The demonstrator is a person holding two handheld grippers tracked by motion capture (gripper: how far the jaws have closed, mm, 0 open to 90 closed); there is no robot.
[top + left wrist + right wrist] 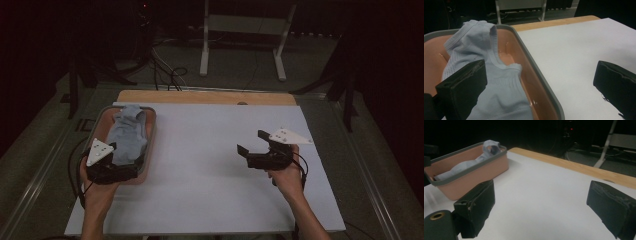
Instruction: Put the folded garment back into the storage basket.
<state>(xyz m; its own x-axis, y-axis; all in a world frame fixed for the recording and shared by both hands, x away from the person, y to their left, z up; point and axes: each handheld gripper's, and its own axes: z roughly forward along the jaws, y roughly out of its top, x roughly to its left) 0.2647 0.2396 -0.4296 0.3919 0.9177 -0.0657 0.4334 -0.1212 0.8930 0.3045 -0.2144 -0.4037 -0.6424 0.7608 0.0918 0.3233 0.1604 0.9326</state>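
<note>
Jaws of left gripper (539,85) spread wide astride near rim of grey-edged pink plastic tub (541,82), over pale blue knitted sock (499,92) inside; right gripper (255,142) likewise spread, well apart from tub.

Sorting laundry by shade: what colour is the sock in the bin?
Light blue sock, clearest in the left gripper view.

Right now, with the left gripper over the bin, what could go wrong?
1. The left gripper is open astride the bin's near wall, one jaw over the sock, the other outside over the table. Closing could pinch the wall along with the sock.
2. The sock's far end drapes over the bin's far rim; pulling may snag it and drag or tip the bin.
3. The right gripper hangs open, apart from the bin, so nothing steadies it.
</note>
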